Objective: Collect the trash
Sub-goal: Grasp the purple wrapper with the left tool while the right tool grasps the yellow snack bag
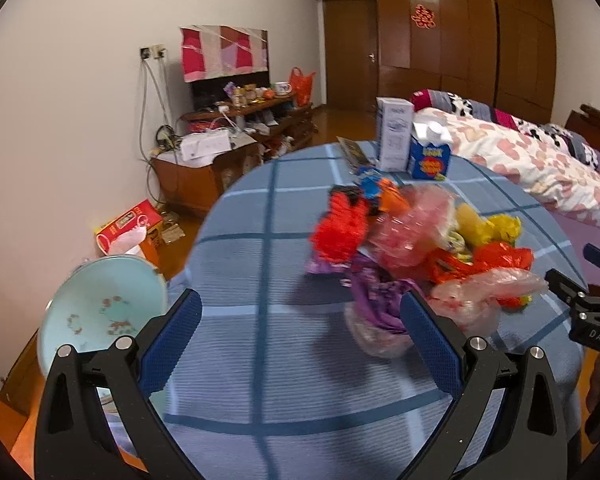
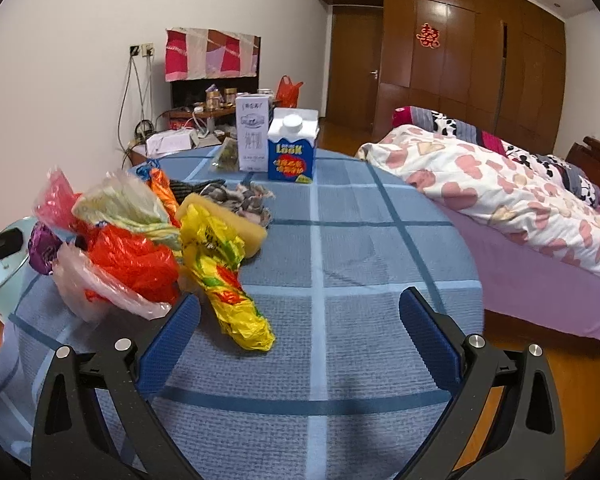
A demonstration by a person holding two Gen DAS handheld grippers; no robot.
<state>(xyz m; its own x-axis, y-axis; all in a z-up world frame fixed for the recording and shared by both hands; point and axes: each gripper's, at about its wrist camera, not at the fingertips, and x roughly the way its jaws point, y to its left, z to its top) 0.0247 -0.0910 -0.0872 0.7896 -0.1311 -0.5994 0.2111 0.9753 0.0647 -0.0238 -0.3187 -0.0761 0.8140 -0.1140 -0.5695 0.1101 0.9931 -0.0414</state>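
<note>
A heap of crumpled plastic bags and wrappers (image 1: 416,240) lies on a round table with a blue checked cloth (image 1: 260,340). My left gripper (image 1: 300,328) stands open above the cloth, its right finger beside a purple wrapper in a clear bag (image 1: 376,312). In the right wrist view the same heap (image 2: 132,248) is at the left, with a yellow bag (image 2: 224,276) stretching toward my open right gripper (image 2: 300,328), which holds nothing. The right gripper's body (image 1: 592,312) shows at the left view's right edge.
A pale green basin (image 1: 100,312) sits at the table's left edge. Two cartons, white (image 2: 253,136) and blue (image 2: 293,148), stand at the far side. A bed with a floral quilt (image 2: 500,188) lies to the right; a cluttered wooden cabinet (image 1: 228,140) is against the wall.
</note>
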